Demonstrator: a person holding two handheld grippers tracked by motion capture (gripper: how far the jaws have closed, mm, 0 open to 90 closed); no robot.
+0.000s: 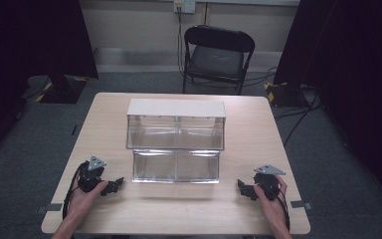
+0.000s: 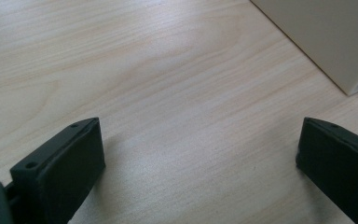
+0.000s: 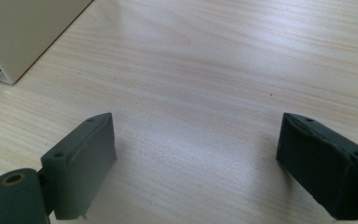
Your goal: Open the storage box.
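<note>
One worktop [image 1: 258, 144] carries one clear two-tier bin [image 1: 176, 142] near its far edge. Two grippers, left gripper [image 1: 110, 186] and right gripper [image 1: 244, 189], sit near its near corners. One chair [image 1: 217, 57] stands beyond.

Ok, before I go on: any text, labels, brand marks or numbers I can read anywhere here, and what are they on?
None can be read.
Clear two-tier bin organizer with white top: no label or print visible.
Left gripper and right gripper: no markings seen; jaws apart, plain black.
Wooden table: bare grain.
Folding chair: no legible mark.
Wall outlet: too small to tell.
</note>
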